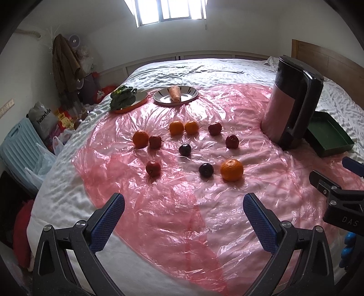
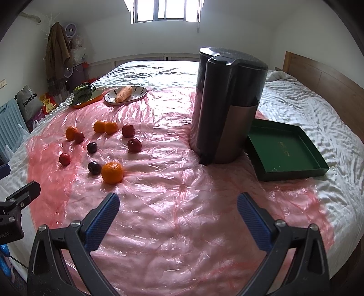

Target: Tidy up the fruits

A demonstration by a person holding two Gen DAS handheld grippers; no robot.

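White walls, bright window (image 1: 169, 10)

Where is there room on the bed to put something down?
The green tray is empty, right of the tall black jug. Bare pink plastic sheet lies between both open grippers and the big orange. The fruits cluster left of the jug; both plates behind are taken.

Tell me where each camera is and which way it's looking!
Left wrist view: sits on the left gripper, looking across the bed at the fruit; its open fingers show, and the right gripper at the edge.
Right wrist view: sits on the right gripper, facing the dark canister and green tray; its open fingers show.
Both share the nearest orange.
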